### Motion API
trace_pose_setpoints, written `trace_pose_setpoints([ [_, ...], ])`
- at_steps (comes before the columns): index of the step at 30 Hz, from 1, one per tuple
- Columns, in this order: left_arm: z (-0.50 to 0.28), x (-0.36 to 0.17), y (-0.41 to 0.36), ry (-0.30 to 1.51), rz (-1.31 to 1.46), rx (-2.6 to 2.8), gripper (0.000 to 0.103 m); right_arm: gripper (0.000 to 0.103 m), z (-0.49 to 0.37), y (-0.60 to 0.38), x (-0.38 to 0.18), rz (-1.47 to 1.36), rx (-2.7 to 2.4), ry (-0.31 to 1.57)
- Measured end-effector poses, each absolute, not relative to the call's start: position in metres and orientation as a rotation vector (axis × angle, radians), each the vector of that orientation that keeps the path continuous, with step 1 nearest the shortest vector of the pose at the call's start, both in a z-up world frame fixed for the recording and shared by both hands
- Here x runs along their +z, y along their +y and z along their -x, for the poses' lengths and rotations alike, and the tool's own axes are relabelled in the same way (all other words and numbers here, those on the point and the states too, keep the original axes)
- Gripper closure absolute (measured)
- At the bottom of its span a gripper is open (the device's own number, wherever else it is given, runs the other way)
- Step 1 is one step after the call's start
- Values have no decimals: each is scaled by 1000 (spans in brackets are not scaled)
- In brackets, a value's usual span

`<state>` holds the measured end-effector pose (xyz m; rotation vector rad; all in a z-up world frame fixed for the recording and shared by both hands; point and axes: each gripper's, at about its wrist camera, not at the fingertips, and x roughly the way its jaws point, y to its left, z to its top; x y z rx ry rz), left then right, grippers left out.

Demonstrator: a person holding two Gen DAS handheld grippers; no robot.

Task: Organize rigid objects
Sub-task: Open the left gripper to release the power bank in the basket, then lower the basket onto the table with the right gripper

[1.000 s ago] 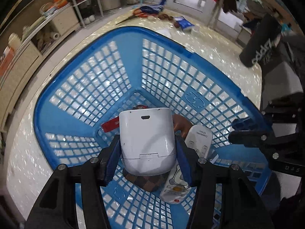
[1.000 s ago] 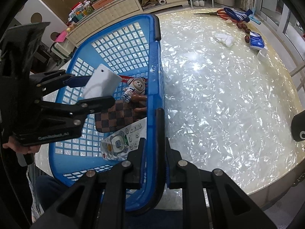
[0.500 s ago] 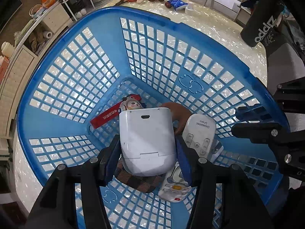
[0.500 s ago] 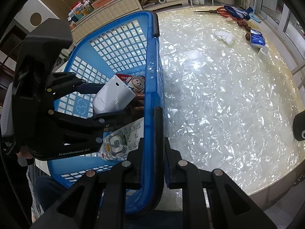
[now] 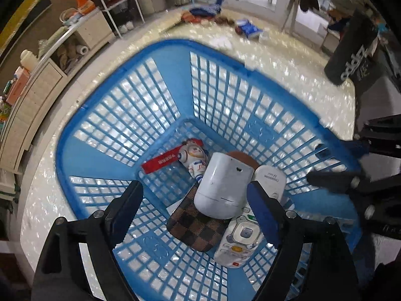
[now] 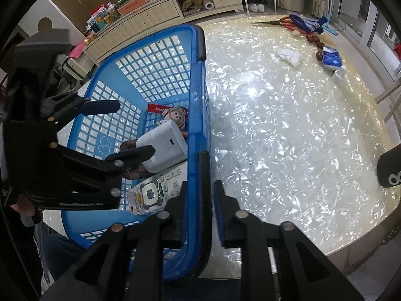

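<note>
The left claw (image 5: pixel 194 207) hangs over the blue basket (image 5: pixel 117 115) with its jaws spread wide; they have just been opening, and the white case (image 5: pixel 223 185) now lies free between them, touching neither pad, tilted on top of the checkered wallet (image 5: pixel 198 225) and leaning against the white remote (image 5: pixel 240 235). The right claw (image 6: pixel 200 195) straddles the basket's near rim and its black handle (image 6: pixel 204 175); its jaws have also just been opening, and both pads now stand clear of the handle, so it no longer grips anything. Further out on the basket floor sit a small astronaut figure (image 5: pixel 194 156) with a red strap (image 5: pixel 161 161), a brown rounded thing mostly hidden behind the case, and a second white remote (image 5: pixel 270 179) against the right wall. Beyond the basket, on the pearly table (image 6: pixel 288 138), a few things are still out near the far edge: scissors (image 6: pixel 278 22), a blue striped cloth, a blue packet (image 6: pixel 332 60), some dark round pieces and a white wad. By the look of it the case is delivered and most of the sorting is done; whether the far items belong in the basket too cannot be told.
</note>
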<state>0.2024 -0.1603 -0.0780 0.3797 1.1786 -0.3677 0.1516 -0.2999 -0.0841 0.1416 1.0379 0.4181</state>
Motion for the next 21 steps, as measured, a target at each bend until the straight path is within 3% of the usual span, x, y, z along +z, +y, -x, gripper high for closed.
trace_pose_setpoints([
  [2, -197, -66, -158, 1145, -365, -360, 16, 38, -148, -301, -76, -149, 418, 1013],
  [3, -194, -60, -156, 1127, -353, -356, 16, 32, -146, -301, -73, -151, 420, 1002],
  [11, -157, -10, -126, 1020, -172, -222, 1, 0, -126, -291, -43, -157, 435, 936],
  [21, -105, 12, -85, 965, -9, -105, 0, 0, -78, -276, -12, -98, 331, 801],
])
